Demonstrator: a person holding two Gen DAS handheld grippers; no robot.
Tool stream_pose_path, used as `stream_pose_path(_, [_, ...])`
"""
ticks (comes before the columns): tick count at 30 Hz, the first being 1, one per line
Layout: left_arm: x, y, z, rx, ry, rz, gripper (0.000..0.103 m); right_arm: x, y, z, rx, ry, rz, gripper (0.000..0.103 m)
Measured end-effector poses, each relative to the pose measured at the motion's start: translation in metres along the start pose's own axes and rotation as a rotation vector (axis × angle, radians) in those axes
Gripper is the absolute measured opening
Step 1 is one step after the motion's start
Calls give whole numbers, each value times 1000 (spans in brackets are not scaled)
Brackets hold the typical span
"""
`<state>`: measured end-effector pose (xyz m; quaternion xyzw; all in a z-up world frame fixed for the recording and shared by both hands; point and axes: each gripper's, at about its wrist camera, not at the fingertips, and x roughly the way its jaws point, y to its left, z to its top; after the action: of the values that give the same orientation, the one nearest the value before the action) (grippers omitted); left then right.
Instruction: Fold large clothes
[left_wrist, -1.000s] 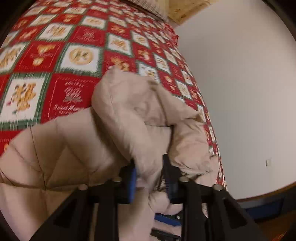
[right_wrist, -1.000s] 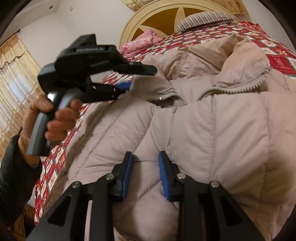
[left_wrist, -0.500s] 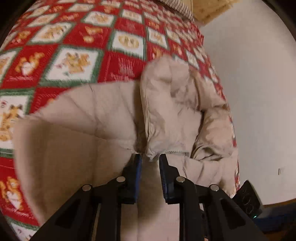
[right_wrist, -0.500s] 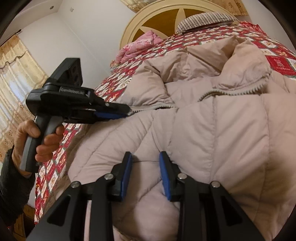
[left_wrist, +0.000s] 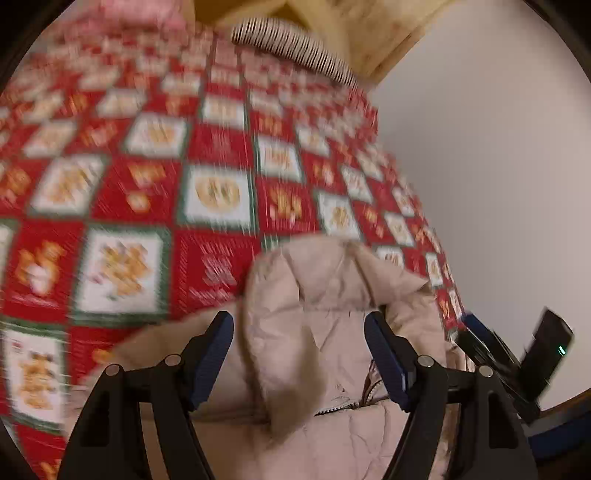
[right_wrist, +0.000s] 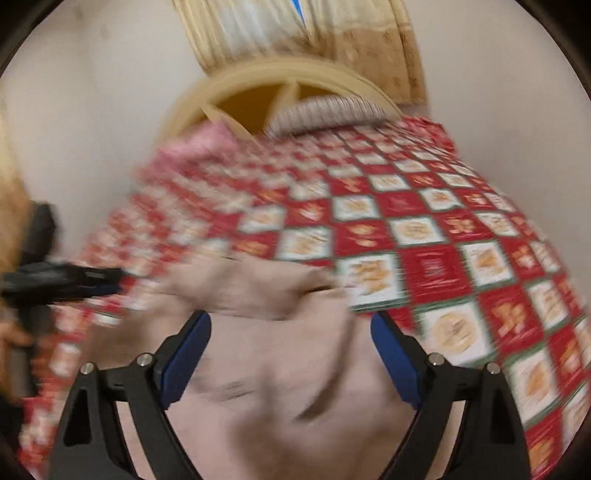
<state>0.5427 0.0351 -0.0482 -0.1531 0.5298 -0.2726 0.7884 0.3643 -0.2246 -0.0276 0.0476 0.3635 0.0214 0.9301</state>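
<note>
A beige quilted puffer jacket (left_wrist: 314, 332) lies bunched on the bed, its zipper showing low in the left wrist view; it also fills the lower half of the right wrist view (right_wrist: 280, 369), blurred. My left gripper (left_wrist: 299, 350) is open wide above the jacket's folded part, holding nothing. My right gripper (right_wrist: 291, 350) is open wide over the jacket, holding nothing. The right gripper shows at the right edge of the left wrist view (left_wrist: 506, 362). The left gripper shows at the left edge of the right wrist view (right_wrist: 62, 284).
A red, white and green patchwork bedspread (left_wrist: 184, 177) covers the bed (right_wrist: 443, 236). A striped pillow (left_wrist: 291, 48) and a pink pillow (right_wrist: 192, 147) lie by the yellow headboard (right_wrist: 280, 88). A white wall (left_wrist: 498, 184) runs along the bed's right side.
Both grippers have let go of the jacket and opened wide. Both have pulled back and up, so more bedspread shows. The jacket now lies folded over on the bed.
</note>
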Motion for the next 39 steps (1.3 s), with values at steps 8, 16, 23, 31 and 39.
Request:
stream_pose_path(8, [26,-4,-6,0,-27,-59,58,63,-4,0,-19,147,-54,14])
stream_pose_path(16, [-2,-5,-44,104,-58,20,23,10,3,-28,-92,46,-45,10])
stream_pose_path(23, [13,42,-65,-27,-78,21,22,40,-50,-67,143,122,24,8])
stream_pose_path(31, [16,41,-75,29,-174,45,22,7,-46,-60,108,159,-12,38])
stream_pose_path(39, [17,39,-76,37,-190,51,22,-43,13,-3,167,-90,-16,51])
